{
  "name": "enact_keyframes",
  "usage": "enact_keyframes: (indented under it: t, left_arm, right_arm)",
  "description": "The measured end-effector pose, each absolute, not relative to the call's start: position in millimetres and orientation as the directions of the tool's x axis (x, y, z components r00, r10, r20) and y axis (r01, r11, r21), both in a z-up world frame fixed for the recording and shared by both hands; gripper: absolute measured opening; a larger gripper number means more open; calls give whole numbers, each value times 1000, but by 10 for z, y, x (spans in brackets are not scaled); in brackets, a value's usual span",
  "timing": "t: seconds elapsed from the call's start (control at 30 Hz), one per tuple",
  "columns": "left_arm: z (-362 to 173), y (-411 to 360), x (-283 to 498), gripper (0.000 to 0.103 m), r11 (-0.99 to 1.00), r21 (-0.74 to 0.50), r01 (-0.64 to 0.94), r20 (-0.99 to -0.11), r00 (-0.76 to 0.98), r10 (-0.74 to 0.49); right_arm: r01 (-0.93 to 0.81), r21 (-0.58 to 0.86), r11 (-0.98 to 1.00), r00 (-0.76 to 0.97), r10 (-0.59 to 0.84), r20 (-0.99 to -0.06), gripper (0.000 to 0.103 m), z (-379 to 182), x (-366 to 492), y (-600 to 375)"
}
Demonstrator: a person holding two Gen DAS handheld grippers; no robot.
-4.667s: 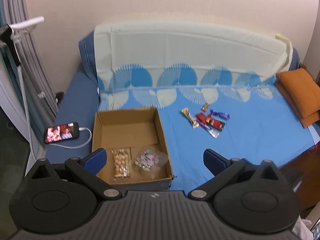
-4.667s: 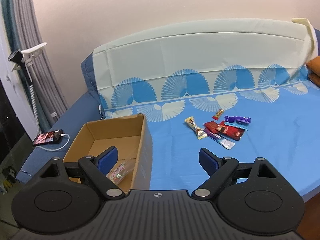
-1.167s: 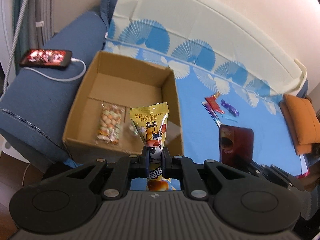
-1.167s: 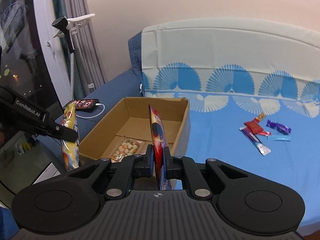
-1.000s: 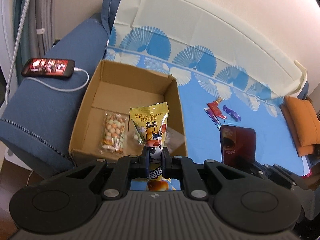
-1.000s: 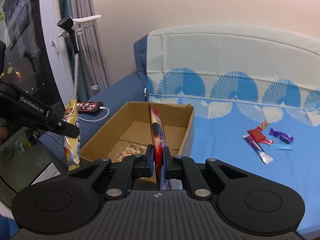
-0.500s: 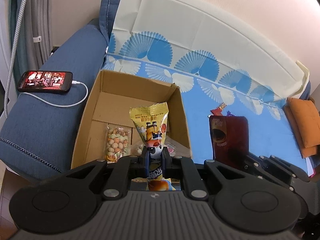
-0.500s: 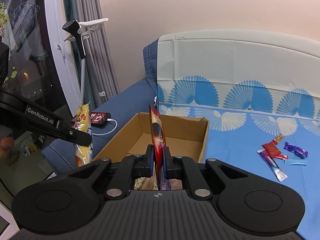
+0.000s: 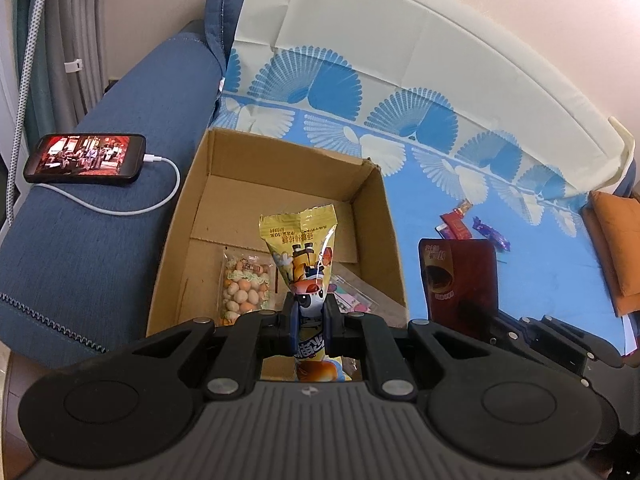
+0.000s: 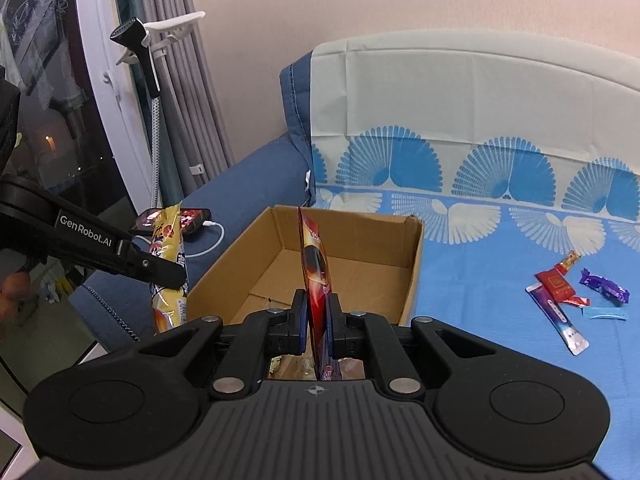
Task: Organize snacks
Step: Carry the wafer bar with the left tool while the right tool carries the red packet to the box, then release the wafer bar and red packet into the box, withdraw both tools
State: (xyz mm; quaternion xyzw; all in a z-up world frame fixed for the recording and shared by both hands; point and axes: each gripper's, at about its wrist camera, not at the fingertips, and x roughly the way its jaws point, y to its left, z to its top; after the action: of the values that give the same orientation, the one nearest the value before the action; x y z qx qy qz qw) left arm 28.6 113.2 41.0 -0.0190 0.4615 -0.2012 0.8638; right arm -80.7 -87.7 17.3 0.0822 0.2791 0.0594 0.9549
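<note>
My left gripper (image 9: 309,312) is shut on a yellow snack bag (image 9: 302,248) and holds it upright over the near end of an open cardboard box (image 9: 376,216). My right gripper (image 10: 316,312) is shut on a dark red snack pouch (image 10: 314,264), seen edge-on above the box (image 10: 412,264); the pouch also shows in the left wrist view (image 9: 460,276), to the right of the box. A clear pack of coated peanuts (image 9: 244,284) and a clear candy bag (image 9: 352,292) lie in the box. Several small wrapped snacks (image 10: 564,300) lie on the blue sheet.
The box stands on a sofa covered by a blue and white fan-print sheet (image 9: 440,184). A phone (image 9: 84,158) with a white charging cable lies on the blue armrest at left. An orange cushion (image 9: 616,248) lies at far right. A white stand (image 10: 156,80) and curtains are at left.
Both grippers were open and empty at first; each is now shut on a snack. Over the last second both have moved over the near end of the box.
</note>
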Motion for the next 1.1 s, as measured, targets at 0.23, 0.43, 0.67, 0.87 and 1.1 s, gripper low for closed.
enact_keyframes:
  t: [0.23,0.43,0.67,0.87,1.1]
  left_arm:
    - [266,1045,535,13,924,-199,326,-809,477,-343]
    - [-27,860,746,102,948,-24,318,-805,556,-207]
    - [-114,994,697,103,950,-37,311,-827,524,-204]
    - [-91,1081,420,103,959,-81,273,-844,494,-211]
    - [-125,1105,31,103,967,-72,246,-852,489,-187]
  right_arm:
    - [-62,207,976,819,168,-548,10,59,-539,-883]
    - [-22,235,972,703,182,-687,57,-354,-125,-896]
    - [2,279,960,703,197,-683,76,-398,-331,-962]
    - [-3,274,962,729,190,-658,81,-209,-496,-962]
    - [-27,244,969,740,183,-647,83,-46,-771,-816]
